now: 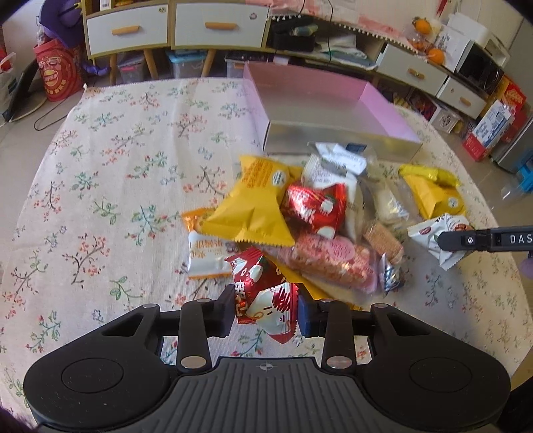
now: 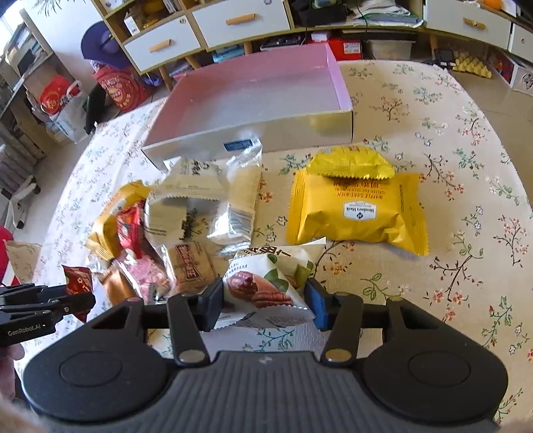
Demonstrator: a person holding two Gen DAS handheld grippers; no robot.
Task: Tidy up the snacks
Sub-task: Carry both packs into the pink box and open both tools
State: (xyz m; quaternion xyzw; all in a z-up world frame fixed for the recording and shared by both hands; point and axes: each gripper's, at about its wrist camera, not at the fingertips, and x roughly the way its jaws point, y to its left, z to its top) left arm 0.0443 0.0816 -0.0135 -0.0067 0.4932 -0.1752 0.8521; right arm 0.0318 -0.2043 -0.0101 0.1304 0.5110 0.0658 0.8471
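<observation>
Our left claw (image 1: 265, 308) pinches a red candy packet (image 1: 263, 296); our right claw (image 2: 265, 304) clamps a white walnut packet (image 2: 269, 283). We read "WAFFLE SANDWICH" on the yellow pack (image 2: 356, 213) near the pink box (image 2: 253, 96).

Each camera sits just behind its own tongs and looks steeply down and forward over the worktop (image 1: 100, 166), close to the snack pile (image 1: 299, 216). The left view stands nearer the worktop's left edge, the right view nearer its right. Both face the far edge, sharing the pile, the box (image 2: 253, 100) and the drawers (image 2: 240, 20) beyond; each catches the other's tongs at its side.
</observation>
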